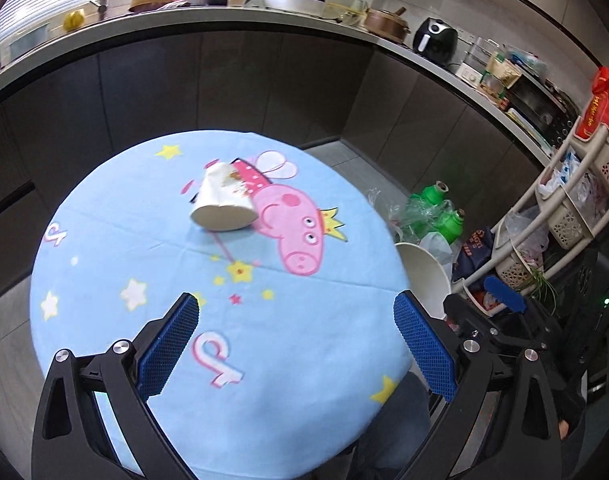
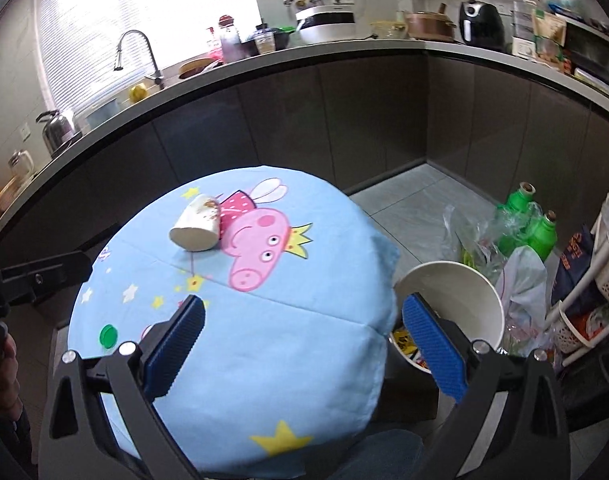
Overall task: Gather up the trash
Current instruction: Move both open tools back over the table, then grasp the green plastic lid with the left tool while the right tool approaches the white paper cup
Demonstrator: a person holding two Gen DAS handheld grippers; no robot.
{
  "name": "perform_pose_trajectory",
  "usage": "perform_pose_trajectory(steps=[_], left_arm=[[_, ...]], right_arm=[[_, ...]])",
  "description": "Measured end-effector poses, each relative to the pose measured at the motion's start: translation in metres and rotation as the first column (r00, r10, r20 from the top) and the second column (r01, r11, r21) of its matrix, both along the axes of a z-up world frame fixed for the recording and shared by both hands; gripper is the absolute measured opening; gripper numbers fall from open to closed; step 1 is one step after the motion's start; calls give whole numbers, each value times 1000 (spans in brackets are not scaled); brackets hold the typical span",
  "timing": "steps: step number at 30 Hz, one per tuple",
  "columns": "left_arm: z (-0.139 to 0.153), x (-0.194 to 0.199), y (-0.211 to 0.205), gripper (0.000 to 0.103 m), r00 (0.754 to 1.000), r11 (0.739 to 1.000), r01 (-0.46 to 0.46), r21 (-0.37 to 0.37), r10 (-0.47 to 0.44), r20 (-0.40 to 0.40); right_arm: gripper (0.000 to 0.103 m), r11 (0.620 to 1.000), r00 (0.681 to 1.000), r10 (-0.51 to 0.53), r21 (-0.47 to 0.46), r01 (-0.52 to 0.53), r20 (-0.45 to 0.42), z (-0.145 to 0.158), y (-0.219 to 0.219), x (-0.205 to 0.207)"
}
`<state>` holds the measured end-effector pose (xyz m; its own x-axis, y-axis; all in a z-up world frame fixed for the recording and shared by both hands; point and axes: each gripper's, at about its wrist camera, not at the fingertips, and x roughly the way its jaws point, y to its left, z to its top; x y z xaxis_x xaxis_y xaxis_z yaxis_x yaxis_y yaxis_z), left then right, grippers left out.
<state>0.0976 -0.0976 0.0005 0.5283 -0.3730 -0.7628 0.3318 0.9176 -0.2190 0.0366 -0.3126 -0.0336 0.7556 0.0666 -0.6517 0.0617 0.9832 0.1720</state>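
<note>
- So the target looks like the crumpled white paper cup with brown stains [image 1: 223,198], lying on its side on the round table with the light blue cartoon-pig cloth [image 1: 264,360], well ahead of both sets of tongs and a bit left of centre.
- If I were doing it, I'd come at the cup from above or across its squashed body, not along its length, since it's a tipped cone and will probably roll or skid on that cloth when nudged.
- Squeeze gently too; thin paper like that will likely just fold flat.
- The drop spot is my guess: the big white paper tub [image 2: 452,300] sitting off the table edge, just past the right tongs' right finger, with green plastic bottles [image 2: 524,220] and clear bags behind it.
- Left gripper [image 1: 296,306]: spread wide, blue ribbed pads [image 1: 168,344] well apart, nothing between them, hovering over the near part of the cloth without touching.
- Right gripper [image 2: 304,312]: same deal, wide apart and empty, over the table's near right edge.
- There's also a small green round cap [image 2: 108,335] on the cloth just left of the right tongs, probably trash as well.
</note>
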Motion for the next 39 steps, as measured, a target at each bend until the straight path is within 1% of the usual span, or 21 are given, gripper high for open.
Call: perform_pose_trajectory(steps=[9, 16, 22, 23, 24, 25, 27, 28, 29, 30, 33, 37, 39], left_arm=[[-23, -11, 55, 94, 993, 994, -107, 29, 109, -49], [-41, -20, 91, 94, 981, 984, -171, 47, 174, -85], [-69, -33, 117, 93, 969, 974, -210, 82, 219, -115], [-76, -33, 120, 89, 965, 972, -219, 83, 228, -131], [-81, -31, 123, 82, 962, 972, -221, 75, 230, -144], [-85, -29, 124, 78, 960, 973, -222, 69, 231, -156], [-96, -23, 126, 66, 957, 972, -225, 72, 234, -170], [-101, -18, 126, 63, 955, 971, -224, 79, 235, -179], [-106, -14, 126, 55, 954, 972, -220, 82, 232, -189], [-110, -10, 126, 52, 954, 973, -216, 83, 229, -192], [-118, -2, 124, 50, 956, 972, -207, 113, 225, -186], [-126, 4, 121, 50, 960, 970, -197, 142, 220, -175], [-131, 8, 120, 46, 958, 969, -196, 150, 221, -181]], right_arm=[[99, 995, 996, 83, -58, -84, -20, 2, 47, 13], [99, 988, 990, 134, -73, -137, -41, -3, 74, 22], [100, 980, 981, 180, -77, -185, -65, -10, 95, 27], [99, 978, 980, 188, -78, -194, -72, -12, 98, 28], [99, 976, 978, 196, -79, -202, -78, -14, 101, 30], [100, 974, 975, 204, -80, -210, -86, -16, 105, 32], [100, 971, 972, 217, -83, -225, -94, -18, 110, 34], [100, 969, 970, 223, -85, -232, -97, -18, 112, 35], [100, 968, 969, 227, -87, -236, -100, -19, 114, 36], [100, 967, 968, 228, -89, -237, -103, -20, 115, 37], [100, 969, 968, 224, -83, -235, -115, -24, 114, 41], [100, 970, 967, 220, -71, -230, -132, -29, 110, 47], [100, 971, 965, 220, -65, -231, -140, -32, 110, 50]])
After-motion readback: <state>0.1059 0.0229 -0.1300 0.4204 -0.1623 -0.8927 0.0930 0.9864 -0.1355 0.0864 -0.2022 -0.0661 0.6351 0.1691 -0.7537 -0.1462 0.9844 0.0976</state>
